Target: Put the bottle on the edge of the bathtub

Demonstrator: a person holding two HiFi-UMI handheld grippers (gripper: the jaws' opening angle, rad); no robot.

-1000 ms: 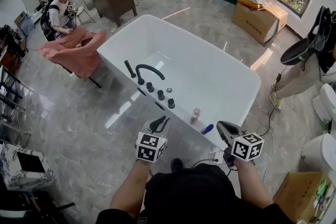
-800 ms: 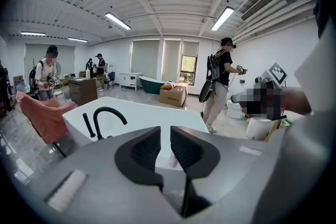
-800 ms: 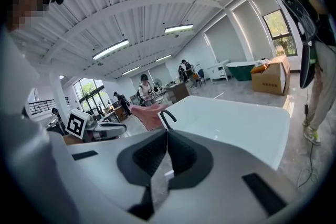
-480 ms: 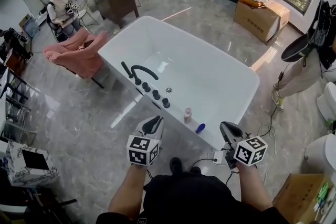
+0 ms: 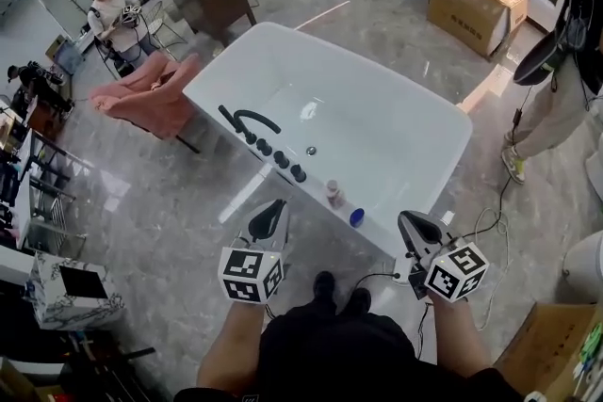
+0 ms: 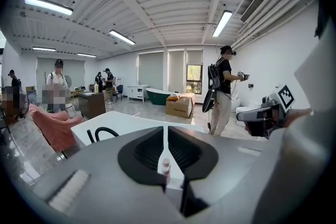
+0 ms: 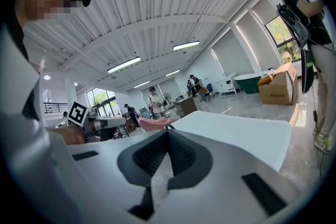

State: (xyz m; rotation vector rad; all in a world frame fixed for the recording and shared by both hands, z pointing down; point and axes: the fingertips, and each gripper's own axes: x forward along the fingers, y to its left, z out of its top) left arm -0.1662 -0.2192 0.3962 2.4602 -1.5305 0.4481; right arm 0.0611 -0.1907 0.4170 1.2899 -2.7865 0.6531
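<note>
Spotted the bottle (image 5: 333, 194) standing upright on the near rim of the tub (image 5: 396, 146), just past the black taps (image 5: 283, 161) and right beside a small blue cap (image 5: 357, 217). Held both grippers short of it, over the floor. Had the left gripper (image 5: 276, 205) just closing down, nearly pinched together with nothing inside. Had the right gripper (image 5: 405, 219) clamped together too, also empty.

1. I wear a black top (image 5: 339, 355) with short sleeves, and black shoes (image 5: 326, 281).
2. My left tool (image 5: 274, 205), jaws just closing on nothing, and right tool (image 5: 411, 219) are grey with black jaw linings.
3. Each carries a white cube (image 5: 251, 275) with black square markers.
</note>
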